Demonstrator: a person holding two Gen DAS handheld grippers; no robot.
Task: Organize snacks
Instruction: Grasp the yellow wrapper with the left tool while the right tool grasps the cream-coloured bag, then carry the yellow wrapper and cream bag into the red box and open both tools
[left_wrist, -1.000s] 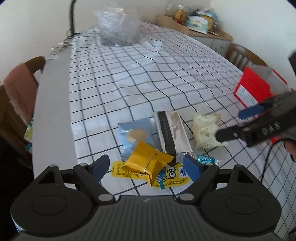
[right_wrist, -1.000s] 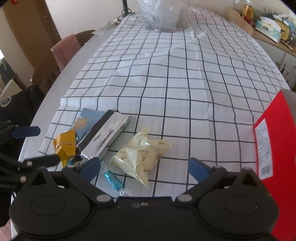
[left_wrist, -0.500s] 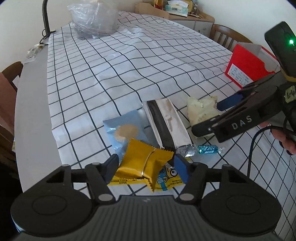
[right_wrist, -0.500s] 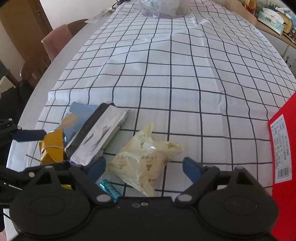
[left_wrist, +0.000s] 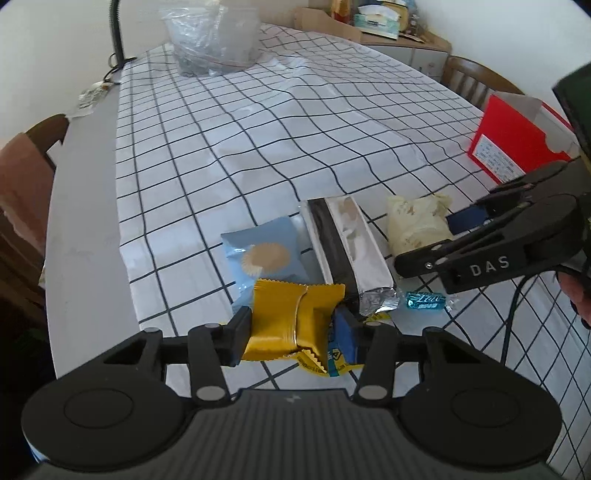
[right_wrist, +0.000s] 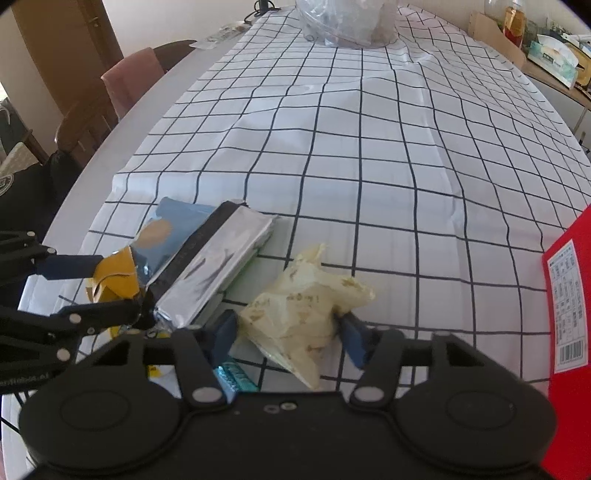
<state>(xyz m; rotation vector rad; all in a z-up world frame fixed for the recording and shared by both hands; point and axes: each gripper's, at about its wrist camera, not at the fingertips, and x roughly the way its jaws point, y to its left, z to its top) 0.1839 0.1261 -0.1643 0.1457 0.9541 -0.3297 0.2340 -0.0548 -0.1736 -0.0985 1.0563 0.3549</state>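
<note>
left gripper clenched on a crinkled golden-yellow foil snack packet, blue pads pressed into both its sides, just above the white tablecloth with black grid lines. under and beside that packet, a flat yellow sachet with teal print. right gripper closed around a pale cream crumpled snack bag, blue fingertips touching its left and right edges; bag low on the cloth, lifted or resting cannot be told. between the two held snacks, a long silver-and-black foil pouch lying flat, with a light blue packet bearing a tan round emblem touching its left side. small teal-wrapped candy near the pouch's near end, close under the right gripper. red cardboard box with a white label standing open at the right edge of the table, well apart from the snack cluster. clear crumpled plastic bag at the far end of the cloth. wooden chair with a pink cloth over it beside the left table edge.
</note>
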